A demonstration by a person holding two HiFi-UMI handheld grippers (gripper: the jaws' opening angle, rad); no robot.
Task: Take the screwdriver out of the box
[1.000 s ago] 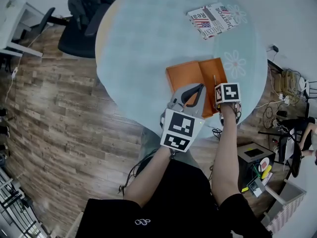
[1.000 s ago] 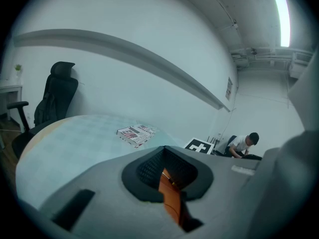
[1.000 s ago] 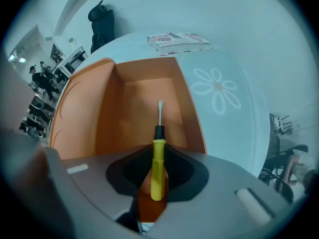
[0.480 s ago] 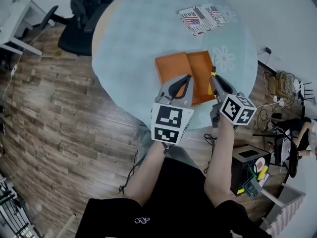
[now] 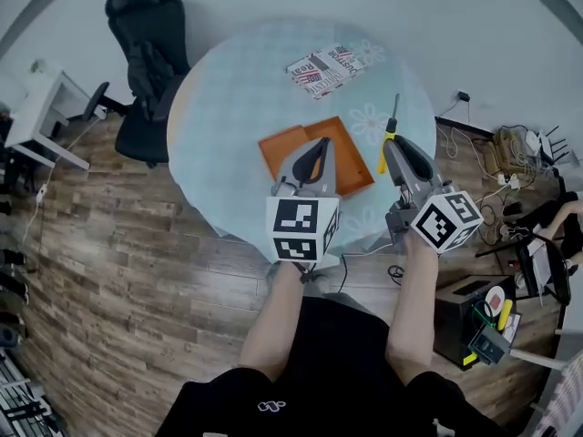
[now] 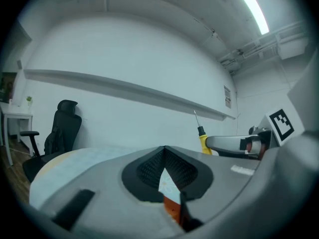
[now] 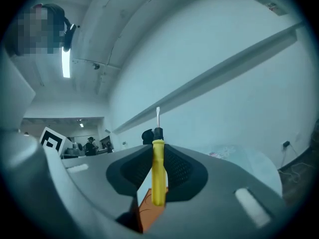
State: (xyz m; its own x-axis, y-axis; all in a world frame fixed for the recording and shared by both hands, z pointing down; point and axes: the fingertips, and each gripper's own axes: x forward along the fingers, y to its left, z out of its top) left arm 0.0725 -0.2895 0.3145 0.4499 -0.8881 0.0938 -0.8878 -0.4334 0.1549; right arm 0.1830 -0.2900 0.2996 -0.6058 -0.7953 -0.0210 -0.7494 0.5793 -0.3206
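The screwdriver [image 5: 386, 150], with a yellow handle and a thin metal shaft, is clear of the open orange box [image 5: 290, 147] and held above the round table [image 5: 237, 89]. My right gripper [image 5: 390, 144] is shut on its handle, with the shaft pointing away and up. In the right gripper view the screwdriver [image 7: 158, 176] stands upright between the pads of the right gripper [image 7: 157, 151], and the box [image 7: 149, 209] shows below. My left gripper [image 5: 322, 142] hovers over the box, shut and empty. The left gripper view shows the left gripper [image 6: 165, 151], the screwdriver [image 6: 203, 139] and a sliver of the box [image 6: 172, 209].
A flag-printed booklet [image 5: 323, 65] lies at the table's far side. A black office chair [image 5: 146, 71] stands at the left beyond the table, with a white desk [image 5: 46, 116] further left. Cables and a power strip [image 5: 519, 144] lie on the floor at right.
My right gripper has risen from the box with the screwdriver and swung from pointing down to level. The left gripper has also lifted above the box.
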